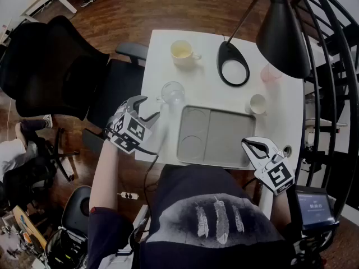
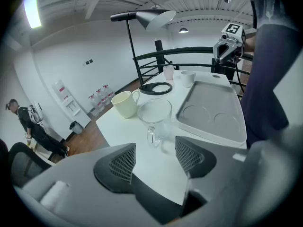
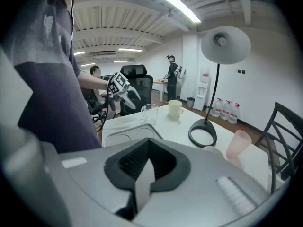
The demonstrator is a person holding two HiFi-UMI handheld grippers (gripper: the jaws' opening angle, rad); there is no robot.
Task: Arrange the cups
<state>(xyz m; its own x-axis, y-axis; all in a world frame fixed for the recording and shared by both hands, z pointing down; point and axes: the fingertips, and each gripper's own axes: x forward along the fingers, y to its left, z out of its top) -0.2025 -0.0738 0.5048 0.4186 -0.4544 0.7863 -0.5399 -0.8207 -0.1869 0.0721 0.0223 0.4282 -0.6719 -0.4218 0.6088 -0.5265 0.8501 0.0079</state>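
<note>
Right gripper (image 1: 248,143) jaws closed, empty, at the near desk (image 1: 160,66) edge, left gripper (image 1: 148,109) jaws wide apart (nothing between) just short of the glass mug (image 1: 173,92) beside the grey tray (image 1: 224,144), cream mug (image 1: 181,50) farther back.

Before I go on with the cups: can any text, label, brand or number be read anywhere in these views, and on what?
No text can be read anywhere.
Screen, lower right of head view: lit, too small to read.
Water bottles by the wall: red labels, too blurred to read.
Left gripper and right gripper: cubes show square patterns only, no letters.
Shirt: feather print, no words.
</note>
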